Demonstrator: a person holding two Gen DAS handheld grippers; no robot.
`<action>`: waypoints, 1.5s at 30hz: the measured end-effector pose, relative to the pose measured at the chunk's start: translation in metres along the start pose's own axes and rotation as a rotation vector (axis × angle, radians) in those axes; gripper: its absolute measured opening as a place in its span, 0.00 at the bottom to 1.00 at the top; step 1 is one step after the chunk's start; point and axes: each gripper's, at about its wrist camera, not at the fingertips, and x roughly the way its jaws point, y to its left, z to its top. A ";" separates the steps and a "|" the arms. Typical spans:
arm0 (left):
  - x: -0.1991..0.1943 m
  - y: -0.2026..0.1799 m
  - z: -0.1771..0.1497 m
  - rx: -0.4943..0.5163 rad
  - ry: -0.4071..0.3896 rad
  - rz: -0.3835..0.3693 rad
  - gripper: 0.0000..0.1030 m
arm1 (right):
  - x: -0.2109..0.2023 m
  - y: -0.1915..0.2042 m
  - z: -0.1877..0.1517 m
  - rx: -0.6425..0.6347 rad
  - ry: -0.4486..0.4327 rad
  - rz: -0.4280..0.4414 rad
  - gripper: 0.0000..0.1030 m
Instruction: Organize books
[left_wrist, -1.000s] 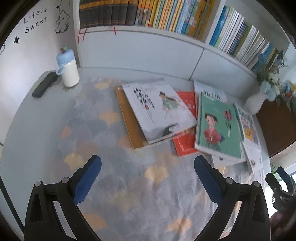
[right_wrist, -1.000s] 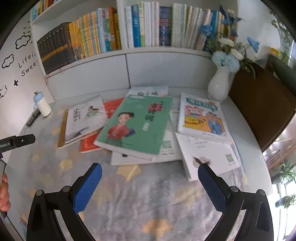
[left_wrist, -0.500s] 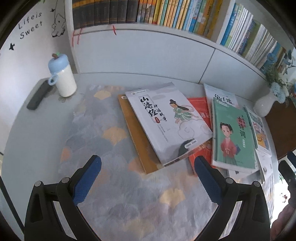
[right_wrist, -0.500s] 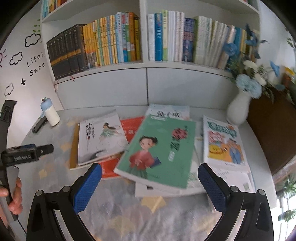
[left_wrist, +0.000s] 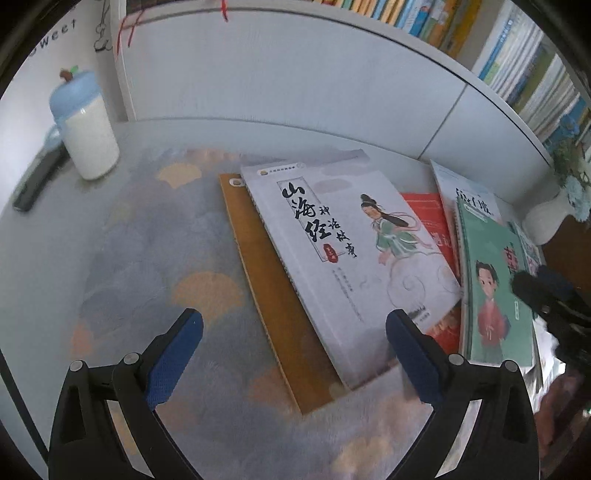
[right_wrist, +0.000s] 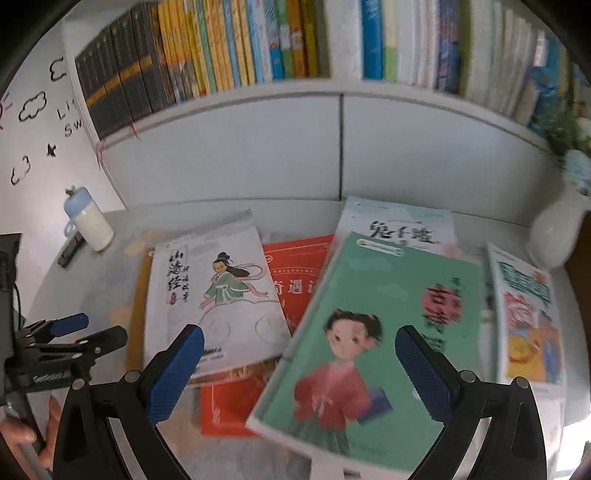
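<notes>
Several books lie scattered flat on the desk. A white book with a robed figure (left_wrist: 354, 254) (right_wrist: 214, 291) rests on an orange-brown book (left_wrist: 273, 299) and a red book (right_wrist: 295, 273). A green book with a girl in red (right_wrist: 373, 332) (left_wrist: 495, 291) overlaps them at the right, over a white book (right_wrist: 399, 225). My left gripper (left_wrist: 293, 350) hovers open just before the white and orange books. My right gripper (right_wrist: 299, 365) is open above the near end of the green book. Neither holds anything. The right gripper's black tip (left_wrist: 539, 291) shows in the left wrist view.
A shelf of upright books (right_wrist: 258, 48) runs along the back above white panels. A blue-lidded white bottle (left_wrist: 86, 133) and a dark remote (left_wrist: 37, 181) sit at the left. A white vase (right_wrist: 554, 229) stands at the right, beside a colourful book (right_wrist: 528, 314). A hand (right_wrist: 22, 439) holds the left gripper.
Both grippers have moved forward and lower toward the books, which now look larger. Both stay open; no book has moved.
</notes>
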 end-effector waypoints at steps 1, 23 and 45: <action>0.003 0.002 0.000 -0.007 0.003 -0.012 0.96 | 0.012 0.002 0.002 -0.001 0.010 0.004 0.99; 0.041 0.009 0.001 0.035 0.056 -0.122 0.84 | 0.106 0.050 0.011 -0.092 0.189 0.219 0.56; -0.024 0.033 -0.042 0.009 0.032 -0.173 0.84 | 0.024 0.050 -0.060 -0.060 0.232 0.207 0.51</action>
